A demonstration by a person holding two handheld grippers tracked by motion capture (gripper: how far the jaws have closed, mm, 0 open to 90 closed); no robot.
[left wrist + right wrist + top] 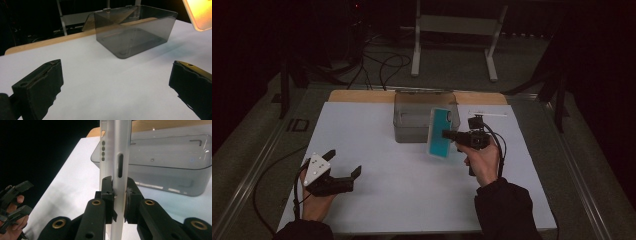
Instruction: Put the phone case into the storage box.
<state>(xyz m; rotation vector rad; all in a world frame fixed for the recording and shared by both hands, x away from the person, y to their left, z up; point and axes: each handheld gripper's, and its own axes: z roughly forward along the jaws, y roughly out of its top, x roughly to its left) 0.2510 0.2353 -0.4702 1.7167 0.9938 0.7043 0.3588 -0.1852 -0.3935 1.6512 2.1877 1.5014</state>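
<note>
Overhead, the right gripper [448, 134] held a teal phone case [441, 132] aloft before the clear box [412, 120]; the left gripper [344, 163] rested low, spread wide. Its own view showed jaws far apart. Right gripper view: jaws clamped the case's edge [117, 157]. No writing was legible.

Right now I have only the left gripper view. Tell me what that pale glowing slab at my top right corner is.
Observer: A thin flat case. Its broad face is teal in the high view.
Operator: Say what holds it.
Observer: The right gripper, shut on its narrow edge. The case stands upright between the jaws.
Operator: Place it against the box.
Observer: In the high view it is held up in front of the right half of the grey box, not inside it.
</note>
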